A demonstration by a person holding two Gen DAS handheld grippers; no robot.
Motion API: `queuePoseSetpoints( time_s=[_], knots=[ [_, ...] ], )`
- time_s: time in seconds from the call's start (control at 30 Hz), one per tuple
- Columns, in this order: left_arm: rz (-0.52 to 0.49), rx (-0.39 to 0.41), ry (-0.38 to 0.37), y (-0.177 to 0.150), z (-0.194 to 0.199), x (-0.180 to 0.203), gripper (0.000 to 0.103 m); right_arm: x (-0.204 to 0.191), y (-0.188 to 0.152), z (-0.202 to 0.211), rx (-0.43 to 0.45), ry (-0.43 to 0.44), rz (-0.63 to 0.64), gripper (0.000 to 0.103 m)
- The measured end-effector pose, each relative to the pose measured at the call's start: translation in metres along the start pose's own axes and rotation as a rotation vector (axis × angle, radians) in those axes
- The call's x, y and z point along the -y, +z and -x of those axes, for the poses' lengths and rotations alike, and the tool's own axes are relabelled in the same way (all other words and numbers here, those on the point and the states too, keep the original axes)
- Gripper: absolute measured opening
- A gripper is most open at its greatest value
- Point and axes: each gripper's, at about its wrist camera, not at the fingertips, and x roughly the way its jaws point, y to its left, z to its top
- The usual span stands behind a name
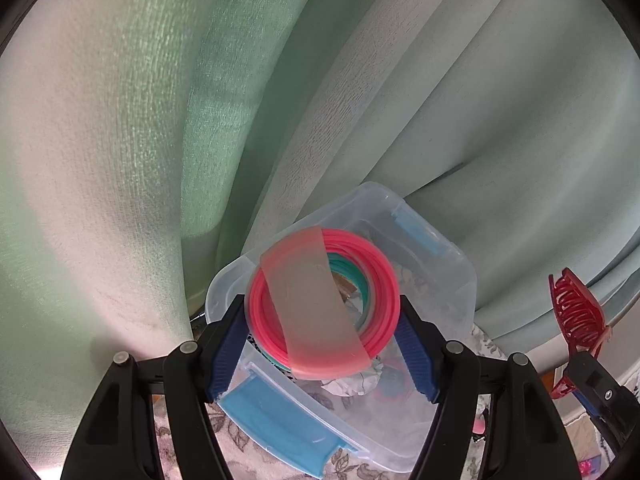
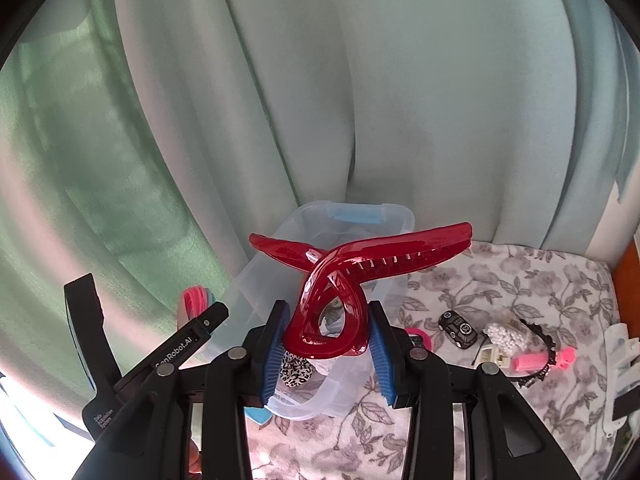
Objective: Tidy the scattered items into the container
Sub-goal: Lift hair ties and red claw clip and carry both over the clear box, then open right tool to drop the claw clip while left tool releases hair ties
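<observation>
Red glossy plastic, the hair claw (image 2: 340, 280) is light, stiff, slippery; the right gripper (image 2: 329, 344) pinches its looped handles, above the clear container (image 2: 280, 276). The left gripper (image 1: 324, 332) clamps a light, springy filament coil (image 1: 324, 300).

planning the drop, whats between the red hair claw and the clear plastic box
Nothing: in the right wrist view the red plastic hair claw hangs over the clear plastic box.

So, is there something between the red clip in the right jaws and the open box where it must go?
Nothing visible blocks it. The red clip is held over the near side of the box, whose top is open. The left gripper holds a pink coil over the box, so the two could crowd each other.
</observation>
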Motion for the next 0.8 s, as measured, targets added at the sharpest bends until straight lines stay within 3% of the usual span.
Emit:
queuePoseSetpoints(
  time_s=[0.8],
  knots=[
    [-0.019,-0.045,0.008,-0.004,-0.020,-0.004,0.072,-0.021,0.021,-0.070,-0.066,0.062,0.071,0.042]
  ],
)
